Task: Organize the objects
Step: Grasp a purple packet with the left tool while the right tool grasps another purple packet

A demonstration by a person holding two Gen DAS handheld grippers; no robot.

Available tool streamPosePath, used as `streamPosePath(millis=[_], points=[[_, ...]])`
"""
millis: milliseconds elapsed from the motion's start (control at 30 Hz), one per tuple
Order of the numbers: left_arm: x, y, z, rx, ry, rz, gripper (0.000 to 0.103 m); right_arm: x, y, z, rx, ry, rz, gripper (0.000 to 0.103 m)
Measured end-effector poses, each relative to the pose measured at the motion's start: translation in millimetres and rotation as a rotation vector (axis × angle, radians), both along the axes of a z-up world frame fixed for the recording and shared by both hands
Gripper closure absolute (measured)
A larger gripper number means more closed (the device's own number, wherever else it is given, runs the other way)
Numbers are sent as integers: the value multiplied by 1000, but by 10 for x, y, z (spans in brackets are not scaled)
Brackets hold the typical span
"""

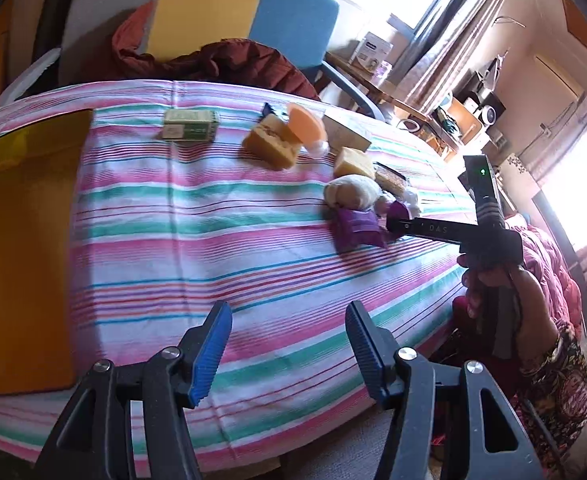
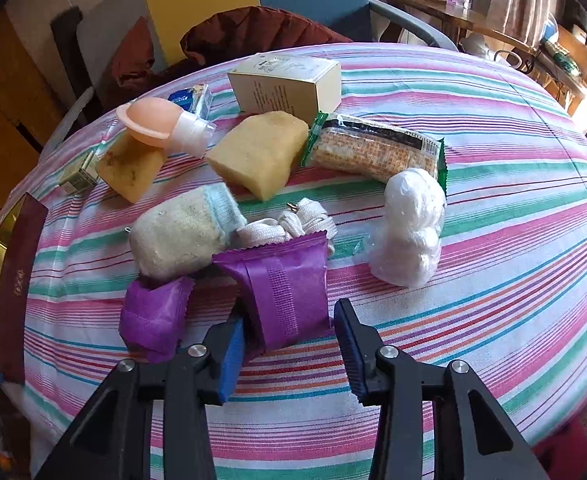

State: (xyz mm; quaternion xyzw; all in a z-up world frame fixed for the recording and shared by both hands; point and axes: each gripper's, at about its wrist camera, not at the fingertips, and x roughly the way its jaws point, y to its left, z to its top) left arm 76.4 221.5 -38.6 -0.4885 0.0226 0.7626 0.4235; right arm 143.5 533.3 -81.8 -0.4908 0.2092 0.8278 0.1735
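Two views split the scene between them. Only the left wrist camera shows the person's hand (image 1: 493, 280) gripping the right tool's black handle at the desk's (image 1: 213, 216) right edge, a patterned sleeve (image 1: 565, 384) behind it, and the yellow tray (image 1: 21, 240) on the far left of the striped cloth. Only the right wrist camera shows the clutter up close: a purple packet (image 2: 285, 292) with a second purple packet (image 2: 153, 316) beside it on the left, a knitted pouch (image 2: 185, 232), a cracker pack (image 2: 373, 148), a white plastic bundle (image 2: 409, 228), two sponges and a cream box (image 2: 289, 80).

That hand tilts the right tool steeply down toward the pile. The right tongs (image 2: 289, 344) straddle the near end of the purple packet; the left pad presses its side, while whether the right pad touches it cannot be told. The left tongs (image 1: 289, 344) hang wide apart above bare cloth, gripping nothing.
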Motion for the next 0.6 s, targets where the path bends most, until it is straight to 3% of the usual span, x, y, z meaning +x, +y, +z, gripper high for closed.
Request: streamPosePath(millis=[167, 267, 600], points=[[-12, 492, -39, 9, 5, -84, 33, 42, 71, 49, -68, 64, -34, 64], [-25, 803, -96, 12, -15, -123, 32, 80, 140, 76, -98, 102, -66, 64], [-39, 1606, -341, -62, 60, -166, 32, 86, 201, 120, -147, 150, -86, 66]])
